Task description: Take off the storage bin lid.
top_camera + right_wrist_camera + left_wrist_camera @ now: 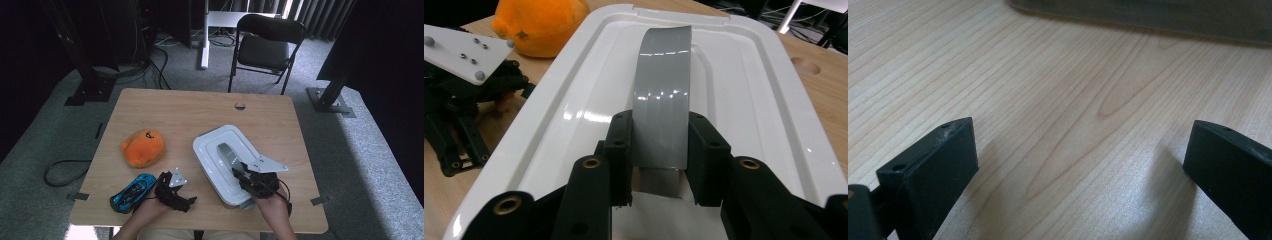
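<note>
A white lidded container (220, 165) is sitting on the wooden table (200, 110), on the person's right half, with its long axis running from the near right edge up toward the far left. Its white lid (744, 90) is covering it, so what is inside cannot be told. Along the middle of the lid a grey strap handle (663, 95) is arching up, lying lengthwise with the container and pointing away from the person toward the far end. The right gripper (659, 150) is pinching the near end of that handle, one black jaw pressing against each side of the strap; in the high view the right gripper (242, 172) is sitting over the near part of the container. The left gripper (1078, 160) is resting low over bare wood with its jaws spread wide apart and nothing between them; in the high view the left gripper (172, 192) is lying near the table's front edge, just left of the container. A blue toy car (131, 192) is lying just beside that gripper on its left, and an orange plush toy (143, 147) is sitting farther back, well apart from the container.
</note>
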Action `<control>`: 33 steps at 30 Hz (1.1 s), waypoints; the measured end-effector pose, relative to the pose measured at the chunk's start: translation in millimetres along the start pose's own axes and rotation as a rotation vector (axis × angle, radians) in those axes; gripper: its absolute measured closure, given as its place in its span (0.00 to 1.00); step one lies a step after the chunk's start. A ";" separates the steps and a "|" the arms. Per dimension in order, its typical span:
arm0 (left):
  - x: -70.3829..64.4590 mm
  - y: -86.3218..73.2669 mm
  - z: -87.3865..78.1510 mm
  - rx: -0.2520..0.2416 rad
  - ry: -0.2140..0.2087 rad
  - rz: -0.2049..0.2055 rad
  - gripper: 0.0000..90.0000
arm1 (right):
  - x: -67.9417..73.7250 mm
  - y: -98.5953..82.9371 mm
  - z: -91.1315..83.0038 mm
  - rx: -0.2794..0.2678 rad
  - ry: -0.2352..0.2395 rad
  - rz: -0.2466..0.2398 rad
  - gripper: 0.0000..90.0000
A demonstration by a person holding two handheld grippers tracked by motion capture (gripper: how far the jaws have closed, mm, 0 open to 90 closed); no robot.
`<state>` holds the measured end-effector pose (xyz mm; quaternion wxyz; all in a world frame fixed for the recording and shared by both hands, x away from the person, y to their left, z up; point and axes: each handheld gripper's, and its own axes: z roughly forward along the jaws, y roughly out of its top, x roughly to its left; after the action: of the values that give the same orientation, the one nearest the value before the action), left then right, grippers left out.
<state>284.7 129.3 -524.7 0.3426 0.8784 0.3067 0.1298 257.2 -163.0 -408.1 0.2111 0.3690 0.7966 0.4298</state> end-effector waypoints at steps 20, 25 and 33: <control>0.0 0.0 0.1 -0.002 0.000 -0.001 0.02 | -9.6 23.0 -20.0 -0.051 0.019 0.005 0.75; 0.0 0.0 0.1 -0.002 0.000 -0.001 0.02 | -16.0 29.1 -25.3 -0.068 -0.004 0.003 0.75; 0.1 0.1 -0.1 0.001 -0.001 0.000 0.02 | -31.2 36.4 -29.7 -0.083 -0.036 0.013 0.75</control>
<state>284.8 129.3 -524.6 0.3424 0.8787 0.3067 0.1290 272.5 -189.7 -360.8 0.2377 0.3729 0.7718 0.4570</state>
